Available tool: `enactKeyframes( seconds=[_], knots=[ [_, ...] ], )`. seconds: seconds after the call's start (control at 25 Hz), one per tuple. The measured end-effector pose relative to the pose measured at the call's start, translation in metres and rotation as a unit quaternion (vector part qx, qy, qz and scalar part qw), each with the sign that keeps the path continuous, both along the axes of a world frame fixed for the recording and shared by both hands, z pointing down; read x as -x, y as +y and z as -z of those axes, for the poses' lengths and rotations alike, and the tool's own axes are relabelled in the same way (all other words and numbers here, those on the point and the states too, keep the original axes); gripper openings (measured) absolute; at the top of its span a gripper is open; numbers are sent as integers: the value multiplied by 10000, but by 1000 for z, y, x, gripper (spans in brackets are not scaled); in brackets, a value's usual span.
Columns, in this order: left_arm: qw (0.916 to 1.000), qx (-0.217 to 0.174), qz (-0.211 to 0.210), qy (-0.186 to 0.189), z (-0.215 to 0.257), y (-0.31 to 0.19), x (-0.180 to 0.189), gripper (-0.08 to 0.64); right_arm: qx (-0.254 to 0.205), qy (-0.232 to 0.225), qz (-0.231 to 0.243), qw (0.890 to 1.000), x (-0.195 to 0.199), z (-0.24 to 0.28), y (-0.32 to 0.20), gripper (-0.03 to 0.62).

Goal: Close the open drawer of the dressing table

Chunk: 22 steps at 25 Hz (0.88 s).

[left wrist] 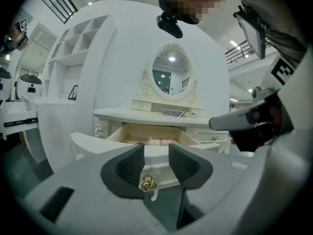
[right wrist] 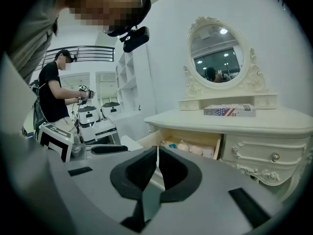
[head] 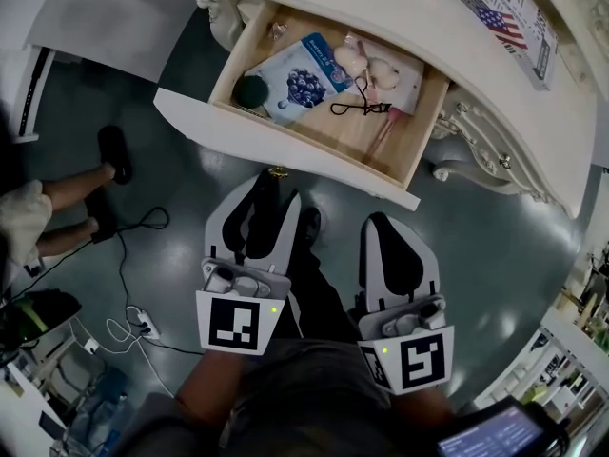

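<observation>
A cream-white carved dressing table [head: 447, 41] runs across the top of the head view. Its shallow pale-wood drawer with a white front panel [head: 285, 150] is pulled well out from under the worktop, toward the person.

Inside the drawer lie a blue packet printed with blueberries [head: 300, 79], a dark round pad [head: 252, 90], a black eyelash curler [head: 360, 103] and a clear bag of pale pink rounds [head: 376, 69].

A flat box printed with a United States flag [head: 504, 22] rests on the worktop, to the right of the drawer.

The left hand-held gripper [head: 265, 193] points at the drawer front from just below it. In the left gripper view, its two dark jaws stand moderately wide apart [left wrist: 156, 153]. A small gold drawer knob [left wrist: 148, 182] shows low in the gap between them, and the pads do not press on it. Behind it are the open drawer [left wrist: 85, 142] and an oval mirror in an ornate cream frame [left wrist: 171, 75].

The right hand-held gripper [head: 379, 225] hangs over the dark grey-green floor [head: 495, 255], short of the drawer. In the right gripper view, its jaws are drawn together with only a thin line between them [right wrist: 157, 153], and nothing is held. The drawer [right wrist: 217, 148] shows beyond them, still open.

At the left of the head view, another person's legs [head: 71, 188] and a white power strip with a black cable [head: 138, 327] are on the floor.
</observation>
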<state>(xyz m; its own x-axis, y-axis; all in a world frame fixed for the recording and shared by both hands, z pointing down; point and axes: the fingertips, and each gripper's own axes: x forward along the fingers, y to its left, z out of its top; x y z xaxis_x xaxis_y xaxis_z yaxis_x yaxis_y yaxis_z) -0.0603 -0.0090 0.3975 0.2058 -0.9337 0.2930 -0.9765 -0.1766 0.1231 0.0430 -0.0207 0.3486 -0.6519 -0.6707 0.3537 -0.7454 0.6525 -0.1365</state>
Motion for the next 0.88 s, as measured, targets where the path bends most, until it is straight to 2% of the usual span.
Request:
enactKeyframes(
  seconds=[0.88],
  knots=[
    [9996,74,-140,252,-20,-12,4,179,80,64,-187,9998,4,-10,-4,15]
  ],
)
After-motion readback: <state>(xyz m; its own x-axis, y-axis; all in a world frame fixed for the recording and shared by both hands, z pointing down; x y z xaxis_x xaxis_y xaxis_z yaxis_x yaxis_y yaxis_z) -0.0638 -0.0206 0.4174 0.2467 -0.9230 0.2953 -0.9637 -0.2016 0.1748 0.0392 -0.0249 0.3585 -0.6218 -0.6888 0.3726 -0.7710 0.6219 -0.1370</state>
